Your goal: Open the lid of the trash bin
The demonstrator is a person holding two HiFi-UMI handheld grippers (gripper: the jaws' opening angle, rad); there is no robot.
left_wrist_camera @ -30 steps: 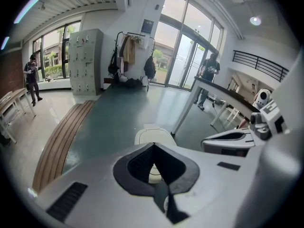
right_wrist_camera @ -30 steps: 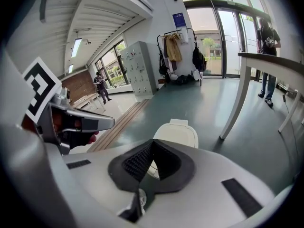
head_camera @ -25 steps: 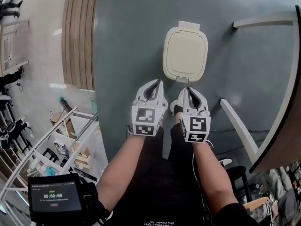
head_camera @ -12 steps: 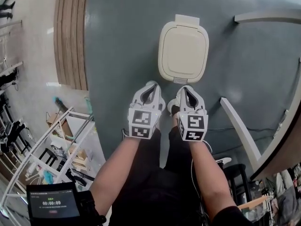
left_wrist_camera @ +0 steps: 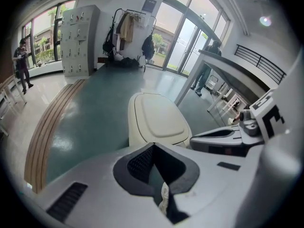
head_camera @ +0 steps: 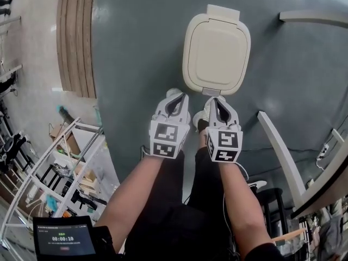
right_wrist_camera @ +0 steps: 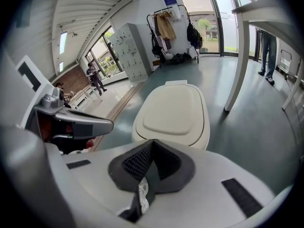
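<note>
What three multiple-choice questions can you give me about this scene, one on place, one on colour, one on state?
1. Where is the trash bin? A: on a table. B: on the floor, ahead of the left gripper and right gripper. C: behind the person.
2. What colour is its lid? A: cream. B: red. C: black.
3. The lid is: A: raised. B: removed. C: closed.
Answers: B, the head view shows it just beyond both; A, cream in every view; C, it lies flat on the bin.

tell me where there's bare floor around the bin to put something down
Bare floor lies between the bin and the wooden strip, and another patch between the bin and the table leg. It's crowded in front of the bin, by the left tongs and right tongs.
</note>
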